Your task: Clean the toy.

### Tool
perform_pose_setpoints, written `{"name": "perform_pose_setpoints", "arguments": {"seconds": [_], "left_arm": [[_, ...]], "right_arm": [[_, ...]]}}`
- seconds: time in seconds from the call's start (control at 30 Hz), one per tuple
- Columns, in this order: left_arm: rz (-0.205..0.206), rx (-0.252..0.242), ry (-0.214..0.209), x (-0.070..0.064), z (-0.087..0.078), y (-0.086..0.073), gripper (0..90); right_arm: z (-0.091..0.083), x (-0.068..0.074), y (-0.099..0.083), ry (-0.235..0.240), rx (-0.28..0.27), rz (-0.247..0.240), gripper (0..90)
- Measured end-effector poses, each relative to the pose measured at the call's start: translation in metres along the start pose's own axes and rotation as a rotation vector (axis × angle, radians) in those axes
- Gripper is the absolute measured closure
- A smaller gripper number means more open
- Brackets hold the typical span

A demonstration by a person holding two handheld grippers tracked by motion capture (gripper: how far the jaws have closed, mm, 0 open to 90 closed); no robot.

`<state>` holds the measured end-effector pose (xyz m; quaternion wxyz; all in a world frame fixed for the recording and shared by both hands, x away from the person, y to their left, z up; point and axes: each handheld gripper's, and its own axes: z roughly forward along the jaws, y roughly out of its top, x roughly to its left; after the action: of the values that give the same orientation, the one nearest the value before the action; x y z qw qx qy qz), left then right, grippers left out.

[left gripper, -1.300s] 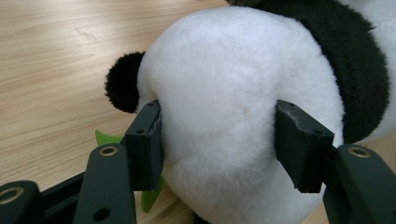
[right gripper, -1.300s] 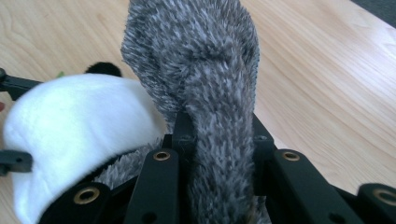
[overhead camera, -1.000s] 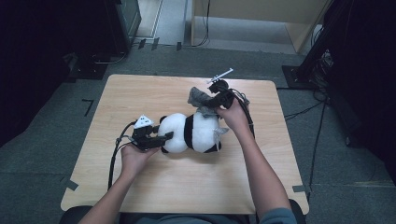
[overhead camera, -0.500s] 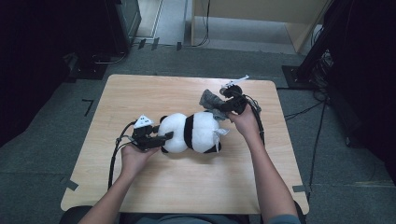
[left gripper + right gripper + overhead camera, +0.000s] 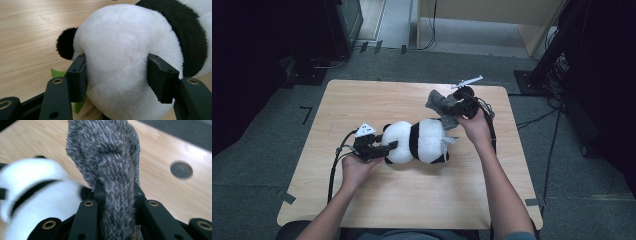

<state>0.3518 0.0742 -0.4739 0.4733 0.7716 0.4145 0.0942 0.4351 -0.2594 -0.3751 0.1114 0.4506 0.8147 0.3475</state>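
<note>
The fingers (image 5: pixel 77 75) of the left gripper (image 5: pixel 384 147) are set against both sides of the round white head of a black-and-white plush panda toy (image 5: pixel 417 141), the pile being dented slightly under each pad, so the toy is clamped there and pinned on its side at the middle of the pale wooden bench (image 5: pixel 412 200). The fingers (image 5: pixel 98 192) of the right gripper (image 5: pixel 452 107) are drawn in tight on a grey, fuzzy knitted fabric piece (image 5: pixel 437 100), which is pinched at its narrow part while its broader end stands up beyond the fingertips. Compared with a second ago, the left gripper and the panda toy are found in the same place, whereas the right hand (image 5: pixel 474 125) has been carried a little toward the far right corner of the bench, and the grey piece has been taken along with it, away from the toy's body. Its lower end is seen close against the rear of the panda toy; whether it is attached there cannot be told. It is judged that the grey piece is being pulled off or away from the toy while the head is anchored, and that the separation is under way but not complete. A green felt leaf (image 5: pixel 57 73) is seen under the toy's head, beside the black ear.
</note>
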Motion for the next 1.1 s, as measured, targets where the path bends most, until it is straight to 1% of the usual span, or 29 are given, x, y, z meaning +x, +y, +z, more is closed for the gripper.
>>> {"name": "perform_pose_setpoints", "arguments": {"seconds": [0.07,0.1,0.13,0.23,0.3,0.33,0.43,0.53,0.63,0.7,0.77,0.83,0.93,1.0,1.1], "left_arm": [[0.001,0.000,0.000,0.000,0.000,0.000,39.3],[0.000,-0.001,-0.001,0.000,0.000,0.000,39.2],[0.000,-0.001,-0.001,0.000,0.000,0.000,39.2],[0.005,0.001,0.000,0.000,0.000,0.000,39.1],[0.005,-0.001,0.000,0.000,0.000,0.000,39.2],[0.004,-0.001,-0.001,0.001,0.000,0.000,39.2],[-0.001,-0.002,-0.001,0.000,0.000,0.000,39.4],[-0.002,-0.002,-0.002,0.000,0.000,0.000,39.4],[-0.003,-0.001,-0.001,0.000,0.000,0.001,39.5],[-0.003,-0.002,0.000,-0.001,0.001,0.001,39.5],[-0.005,-0.002,0.000,0.000,0.001,0.001,39.5],[-0.010,0.002,-0.001,0.000,0.001,0.001,39.4],[-0.007,0.003,0.001,0.000,0.001,0.001,39.7],[-0.005,0.005,0.003,0.000,0.001,0.001,39.8],[-0.001,0.008,0.008,-0.001,0.001,0.001,39.8]], "right_arm": [[-0.003,0.012,0.010,0.008,-0.009,-0.037,74.7],[-0.003,0.021,0.017,0.018,-0.006,-0.053,74.6],[-0.002,0.026,0.020,0.021,-0.007,-0.071,74.7],[0.006,0.047,0.036,0.044,0.015,-0.110,74.6],[0.017,0.061,0.047,0.063,0.030,-0.141,74.6],[0.021,0.066,0.050,0.065,0.036,-0.147,74.6],[0.041,0.083,0.060,0.095,0.058,-0.167,74.6],[0.058,0.098,0.064,0.123,0.079,-0.174,74.6],[0.074,0.110,0.065,0.138,0.105,-0.190,74.6],[0.084,0.116,0.064,0.150,0.125,-0.204,74.6],[0.092,0.121,0.063,0.151,0.152,-0.214,74.6],[0.099,0.123,0.061,0.148,0.177,-0.224,74.7],[0.102,0.119,0.056,0.137,0.186,-0.241,74.7],[0.100,0.115,0.054,0.135,0.182,-0.232,74.7],[0.094,0.104,0.051,0.111,0.184,-0.224,74.7]]}}
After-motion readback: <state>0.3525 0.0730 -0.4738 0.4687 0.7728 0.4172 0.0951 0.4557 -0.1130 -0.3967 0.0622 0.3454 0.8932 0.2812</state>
